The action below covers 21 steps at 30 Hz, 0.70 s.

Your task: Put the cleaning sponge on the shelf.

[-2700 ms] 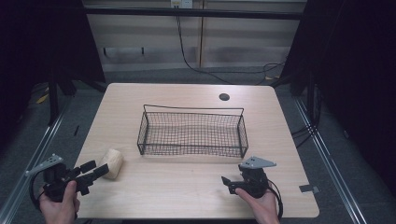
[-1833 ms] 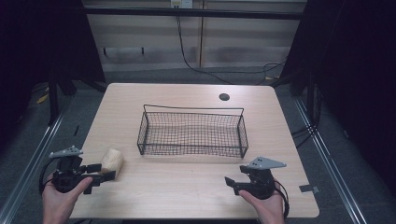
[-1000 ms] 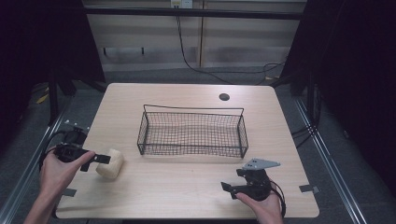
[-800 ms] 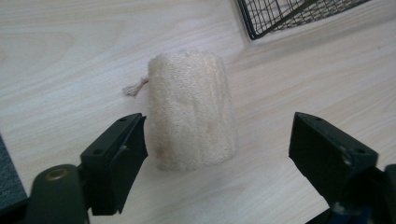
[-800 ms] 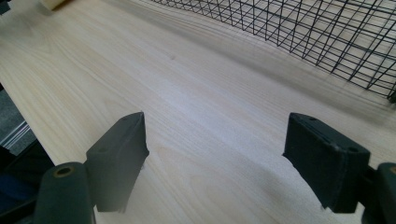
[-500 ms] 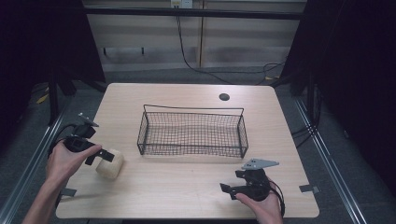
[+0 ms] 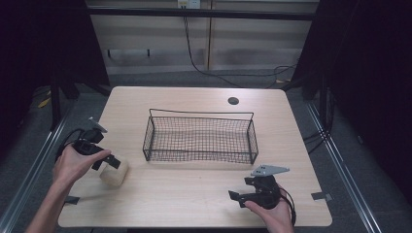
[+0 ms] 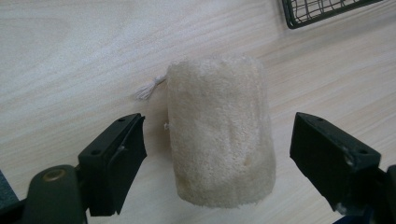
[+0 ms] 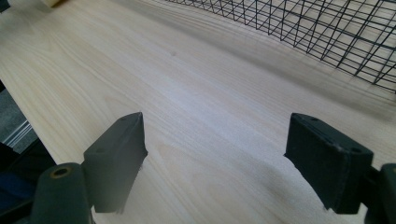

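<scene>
Overhead, one wire basket (image 7: 199, 137) sat mid-surface (image 7: 194, 194), one loofah roll (image 7: 114, 174) lay near its left; left gripper (image 8: 215, 154) view showed spread fingers flanking the roll, its string (image 8: 148, 87) visible; right gripper (image 9: 212, 158) view showed open fingers above bare wood.

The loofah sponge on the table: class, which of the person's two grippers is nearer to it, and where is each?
Left. The left gripper is open with its jaws either side of the loofah sponge, not touching it. The right gripper sits open far across the table, in front of the wire basket.
</scene>
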Tool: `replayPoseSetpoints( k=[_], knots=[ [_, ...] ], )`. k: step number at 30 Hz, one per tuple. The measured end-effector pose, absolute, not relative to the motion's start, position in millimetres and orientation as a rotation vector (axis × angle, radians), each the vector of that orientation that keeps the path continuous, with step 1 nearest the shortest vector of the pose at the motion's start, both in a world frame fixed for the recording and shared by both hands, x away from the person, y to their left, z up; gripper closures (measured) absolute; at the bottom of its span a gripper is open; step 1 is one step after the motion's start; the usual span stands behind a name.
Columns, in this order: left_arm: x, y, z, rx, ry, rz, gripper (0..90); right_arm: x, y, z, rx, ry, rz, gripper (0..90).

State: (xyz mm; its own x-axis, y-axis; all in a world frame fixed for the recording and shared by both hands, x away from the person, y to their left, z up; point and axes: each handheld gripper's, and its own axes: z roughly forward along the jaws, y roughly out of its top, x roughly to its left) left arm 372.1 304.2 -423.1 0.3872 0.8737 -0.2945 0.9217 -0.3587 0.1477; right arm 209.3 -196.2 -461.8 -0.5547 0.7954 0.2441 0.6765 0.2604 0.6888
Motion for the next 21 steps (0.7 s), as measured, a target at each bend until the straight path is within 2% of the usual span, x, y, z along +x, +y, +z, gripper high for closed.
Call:
replayPoseSetpoints(
  k=[11, 21],
  knots=[
    [379, 296, -439, 2.402, 1.616, -0.256, 18.0, 210, -195, -463, 1.394, 2.382, 1.17, 19.2],
    [381, 292, -452, 2.447, 1.586, -0.284, 19.1, 210, -194, -463, 1.398, 2.385, 1.168, 18.5]
  ],
)
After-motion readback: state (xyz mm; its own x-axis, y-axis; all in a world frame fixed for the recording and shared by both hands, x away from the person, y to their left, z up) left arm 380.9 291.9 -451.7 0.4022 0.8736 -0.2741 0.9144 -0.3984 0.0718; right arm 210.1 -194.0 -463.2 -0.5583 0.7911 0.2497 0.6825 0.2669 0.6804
